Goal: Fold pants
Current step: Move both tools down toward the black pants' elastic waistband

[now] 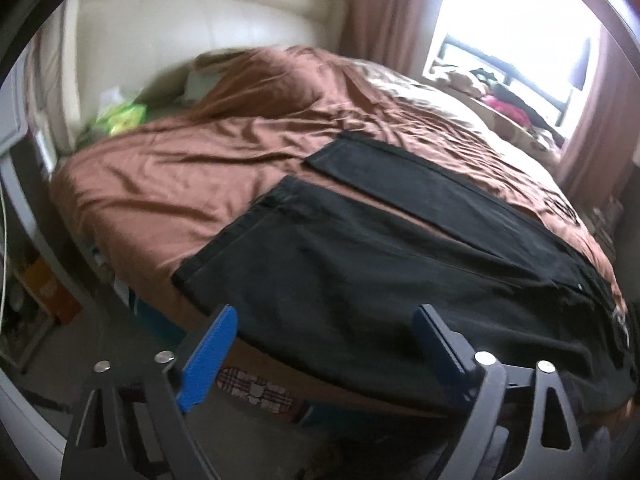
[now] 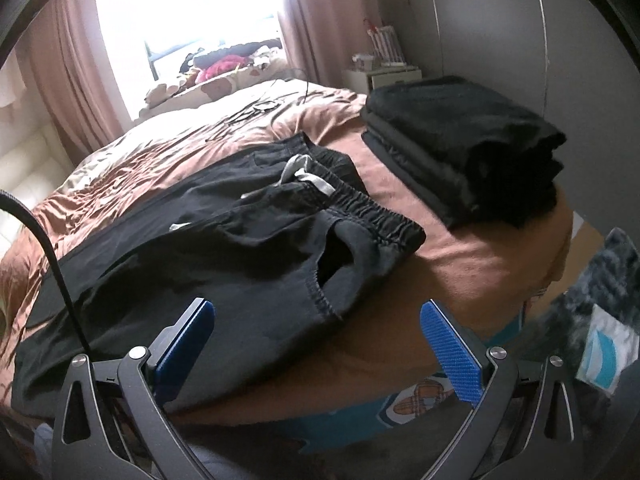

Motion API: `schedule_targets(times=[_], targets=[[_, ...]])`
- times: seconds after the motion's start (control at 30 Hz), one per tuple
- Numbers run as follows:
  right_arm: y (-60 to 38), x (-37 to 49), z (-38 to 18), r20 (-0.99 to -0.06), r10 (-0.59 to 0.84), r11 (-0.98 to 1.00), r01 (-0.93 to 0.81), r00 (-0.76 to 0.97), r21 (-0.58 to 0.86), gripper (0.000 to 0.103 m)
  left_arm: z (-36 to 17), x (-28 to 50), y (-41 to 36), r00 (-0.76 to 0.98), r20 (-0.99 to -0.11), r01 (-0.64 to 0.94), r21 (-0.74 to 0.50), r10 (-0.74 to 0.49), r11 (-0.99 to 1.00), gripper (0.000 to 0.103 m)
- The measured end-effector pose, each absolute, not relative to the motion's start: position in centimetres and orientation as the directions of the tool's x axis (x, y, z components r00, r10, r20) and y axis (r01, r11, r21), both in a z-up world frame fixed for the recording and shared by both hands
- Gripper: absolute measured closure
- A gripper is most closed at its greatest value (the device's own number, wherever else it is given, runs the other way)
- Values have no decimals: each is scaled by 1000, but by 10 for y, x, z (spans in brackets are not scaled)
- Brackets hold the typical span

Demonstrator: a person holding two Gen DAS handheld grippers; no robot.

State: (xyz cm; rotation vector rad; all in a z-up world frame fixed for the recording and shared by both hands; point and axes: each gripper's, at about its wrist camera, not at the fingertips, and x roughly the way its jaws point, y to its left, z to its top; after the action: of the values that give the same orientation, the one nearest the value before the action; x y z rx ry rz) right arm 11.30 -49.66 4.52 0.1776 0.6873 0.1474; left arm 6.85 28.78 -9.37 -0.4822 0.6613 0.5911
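Note:
Black pants lie spread flat on the brown bed cover, two legs reaching toward the far side. In the right wrist view their elastic waistband with a grey drawstring faces right, and a side pocket gapes near the front edge. My left gripper hovers open over the near leg's edge at the bedside, blue pads apart with nothing clamped. My right gripper is open too, just above the hip area by the pocket, its pads clear of the cloth.
A stack of folded dark clothes sits on the bed's right corner. A cable lies farther back on the cover. Piled items line the window sill. A plaid slipper lies on the floor under the bed edge. Green packets lie near the headboard.

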Motion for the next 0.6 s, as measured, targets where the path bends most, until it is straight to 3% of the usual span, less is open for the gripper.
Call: schedule_targets(times=[0.17,0.27,0.37,0.6], targets=[[-507,132,37,-636,199,972,-65,745,228,1,-115,59,316,619,-705,-690,-276,347,669,31],[-511,144,32,-655,211,966,-53,726,252,10,-129,56,330,618,-715,-704,-318,328,635,39],[-516,151,26,-671,211,963,-34,711,266,15,-141,53,344,620,-720,-717,-357,312,599,40],[-524,156,19,-705,211,957,4,677,290,15,-162,45,367,625,-723,-735,-415,296,537,40]])
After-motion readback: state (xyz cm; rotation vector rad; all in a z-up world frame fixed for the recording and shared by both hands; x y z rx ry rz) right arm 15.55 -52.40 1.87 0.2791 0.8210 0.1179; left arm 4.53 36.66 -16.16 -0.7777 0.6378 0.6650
